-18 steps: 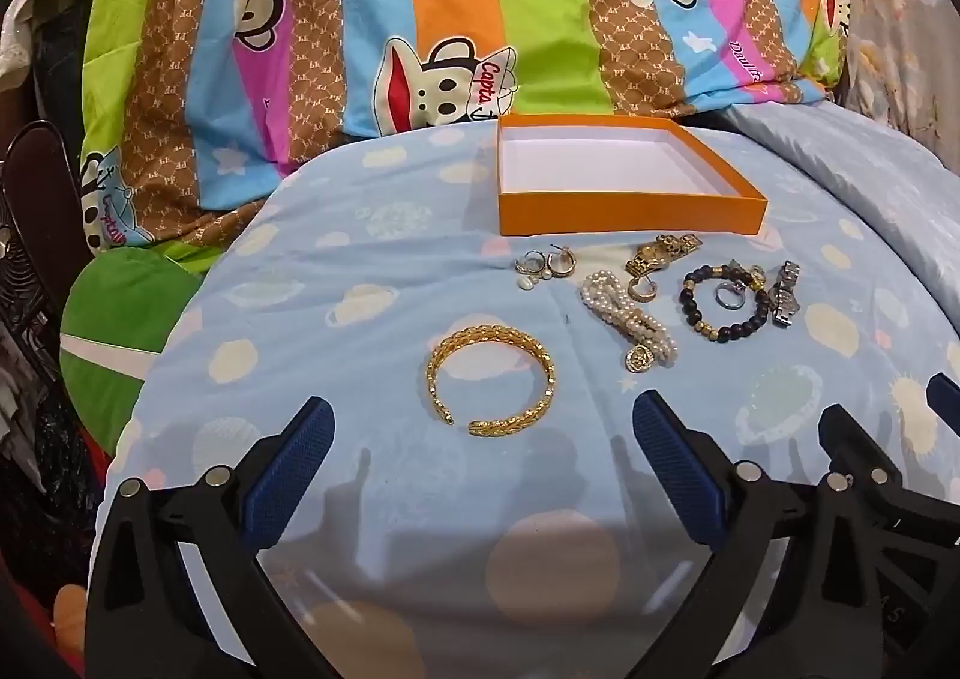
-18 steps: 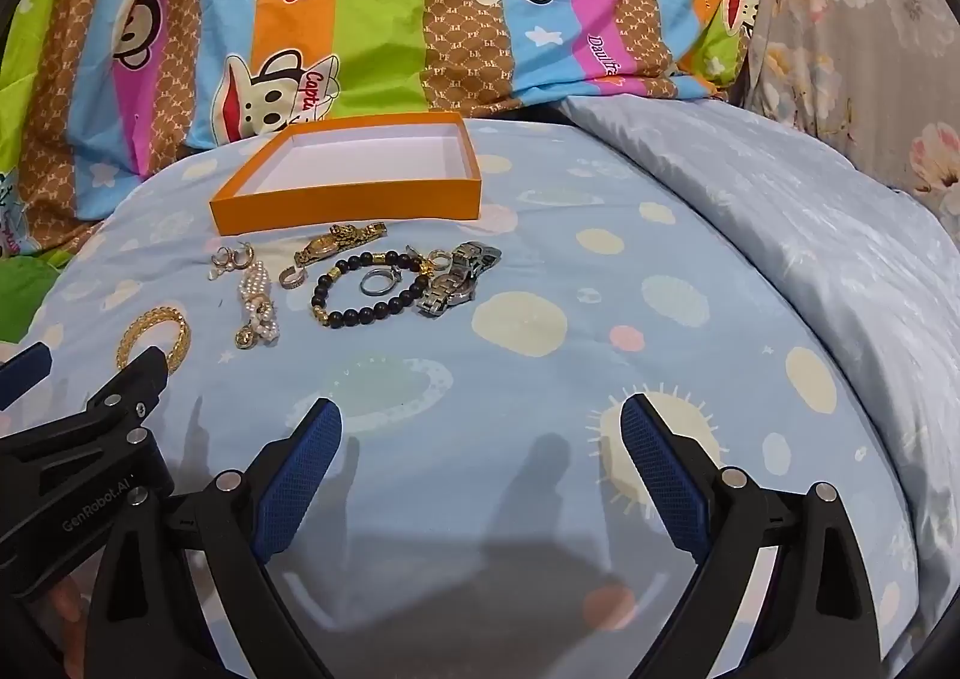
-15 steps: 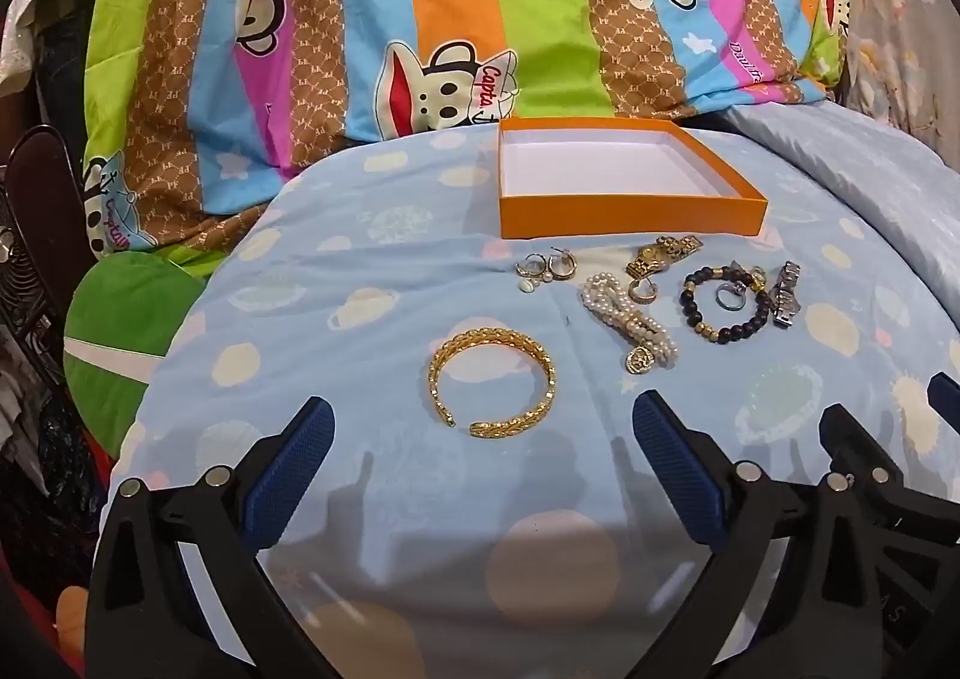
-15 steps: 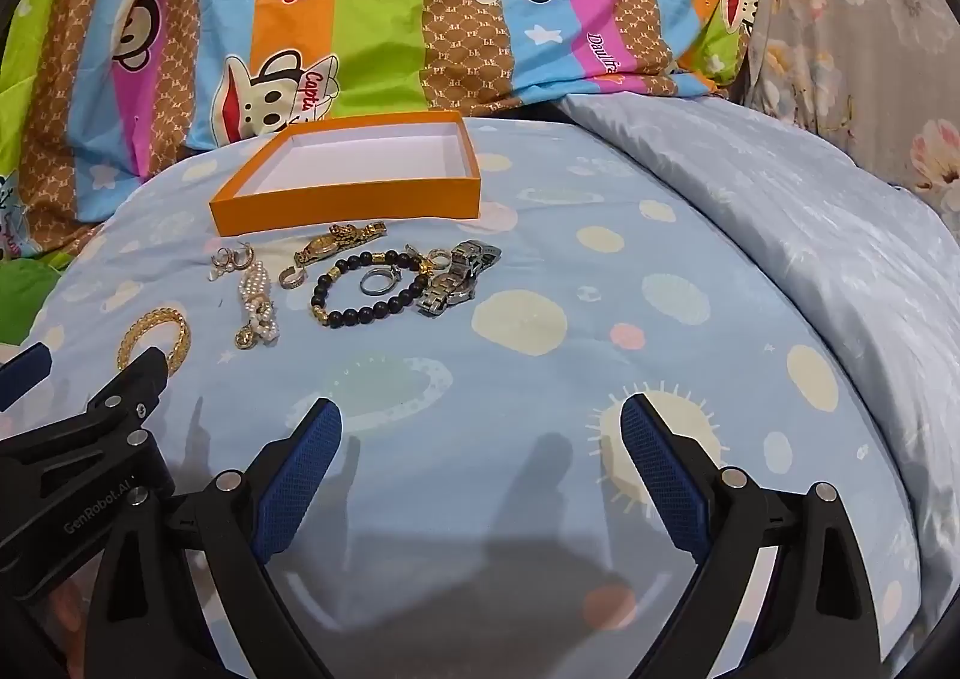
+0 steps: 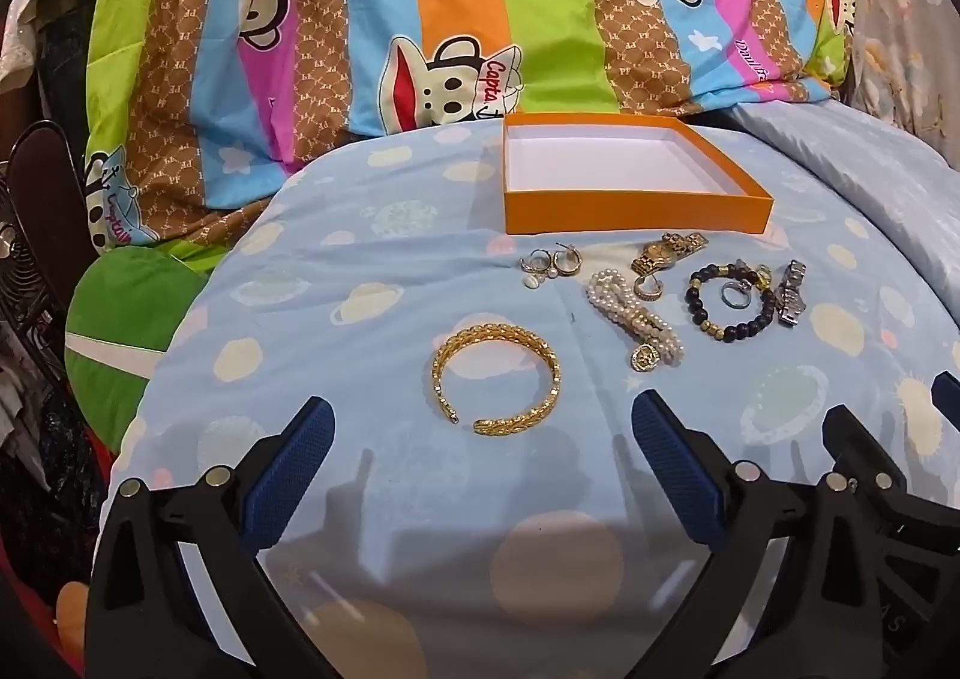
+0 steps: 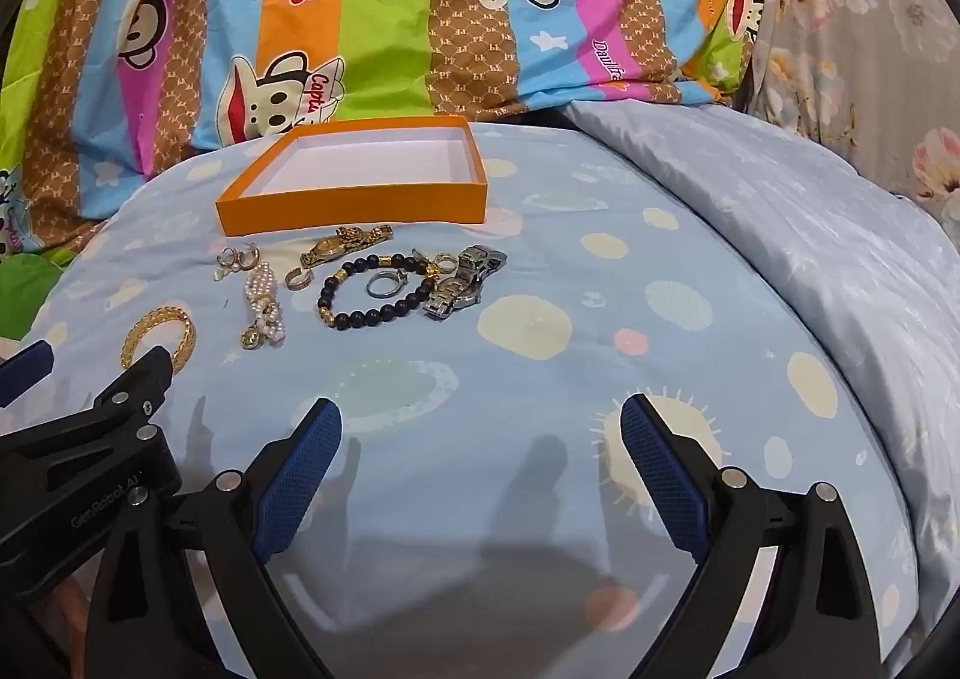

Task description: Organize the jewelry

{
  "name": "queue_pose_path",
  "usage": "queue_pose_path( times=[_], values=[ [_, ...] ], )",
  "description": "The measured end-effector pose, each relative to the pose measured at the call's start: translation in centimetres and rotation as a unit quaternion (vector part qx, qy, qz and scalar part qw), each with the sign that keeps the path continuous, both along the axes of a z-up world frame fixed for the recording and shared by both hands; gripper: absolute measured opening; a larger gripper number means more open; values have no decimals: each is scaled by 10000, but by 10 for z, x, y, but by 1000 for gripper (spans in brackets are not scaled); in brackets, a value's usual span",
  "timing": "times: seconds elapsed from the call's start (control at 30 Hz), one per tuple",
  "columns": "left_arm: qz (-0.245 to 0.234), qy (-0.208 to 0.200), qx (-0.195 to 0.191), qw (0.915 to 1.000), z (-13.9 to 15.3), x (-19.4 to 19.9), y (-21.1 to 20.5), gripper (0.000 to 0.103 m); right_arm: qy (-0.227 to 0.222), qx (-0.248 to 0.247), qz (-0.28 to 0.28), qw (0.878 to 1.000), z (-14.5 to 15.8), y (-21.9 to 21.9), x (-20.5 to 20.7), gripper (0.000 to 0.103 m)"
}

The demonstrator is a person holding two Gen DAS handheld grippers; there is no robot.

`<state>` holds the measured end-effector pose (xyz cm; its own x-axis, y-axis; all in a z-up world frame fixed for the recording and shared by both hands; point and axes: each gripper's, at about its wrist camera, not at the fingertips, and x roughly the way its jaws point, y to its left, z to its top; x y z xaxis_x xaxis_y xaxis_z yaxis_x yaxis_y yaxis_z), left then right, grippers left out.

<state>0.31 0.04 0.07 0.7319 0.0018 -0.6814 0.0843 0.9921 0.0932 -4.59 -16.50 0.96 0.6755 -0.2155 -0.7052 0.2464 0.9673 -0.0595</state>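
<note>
An empty orange box (image 5: 636,211) with a white inside lies on the blue bed cover; it also shows in the right wrist view (image 6: 354,208). In front of it lie a gold cuff bangle (image 5: 497,370), hoop earrings (image 5: 549,262), a pearl bracelet (image 5: 636,319), a gold watch (image 5: 666,253), a black bead bracelet (image 5: 729,304) with a ring (image 5: 733,295) inside it, and a silver watch (image 5: 791,295). My left gripper (image 5: 483,439) is open and empty just short of the bangle. My right gripper (image 6: 480,439) is open and empty, well short of the bead bracelet (image 6: 375,292) and silver watch (image 6: 462,286).
A striped monkey-print quilt (image 5: 480,18) rises behind the box. A pale blue folded cover (image 6: 780,211) lies at the right. A green cushion (image 5: 120,319) and dark clutter sit off the bed's left edge. The left gripper's body (image 6: 78,439) shows at the right view's lower left.
Almost nothing differs. The views have shifted very slightly; both grippers stay open and the jewelry has not moved.
</note>
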Motion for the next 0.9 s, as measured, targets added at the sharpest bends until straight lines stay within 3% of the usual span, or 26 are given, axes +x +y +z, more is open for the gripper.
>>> queue_pose_path(
  times=[0.9],
  values=[
    [-30,-4,-20,10000,-3,-1,-2,97,0,20,6,10000,-1,-2,0,92]
  ],
)
